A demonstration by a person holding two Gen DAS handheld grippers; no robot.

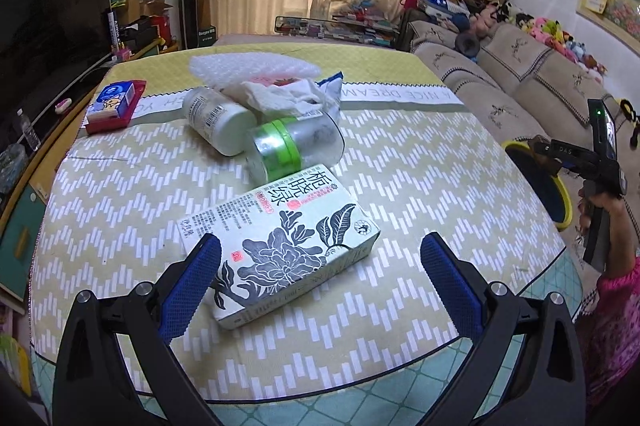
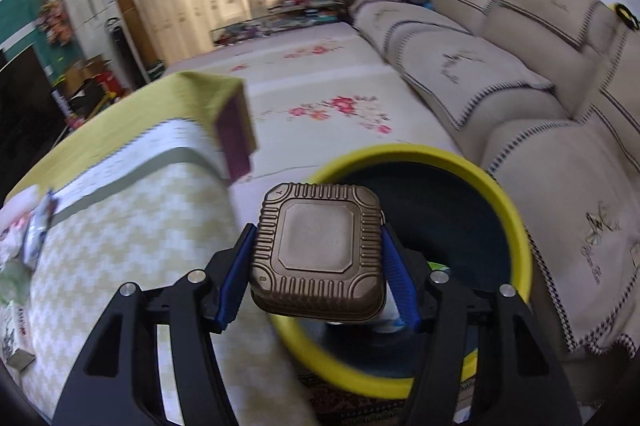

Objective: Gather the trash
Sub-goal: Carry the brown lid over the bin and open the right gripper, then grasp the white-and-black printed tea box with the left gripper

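Observation:
My left gripper (image 1: 320, 266) is open above the table, its blue pads (image 1: 192, 286) on either side of a green-white floral carton (image 1: 280, 246) lying flat. Behind it lie a clear jar with a green lid (image 1: 296, 145), a white bottle (image 1: 218, 119), crumpled tissue (image 1: 288, 95) and bubble wrap (image 1: 248, 65). My right gripper (image 2: 320, 254) is shut on a brown ribbed square container (image 2: 320, 250), held over the yellow-rimmed bin (image 2: 508, 193) beside the table. The bin (image 1: 560, 193) and the right gripper (image 1: 540, 149) also show in the left wrist view.
A red tray with a blue-white pack (image 1: 114, 101) sits at the table's far left. The table (image 2: 120, 226) has a zigzag cloth. A beige sofa (image 2: 500, 73) runs along the right. A floral rug (image 2: 320, 105) covers the floor between them.

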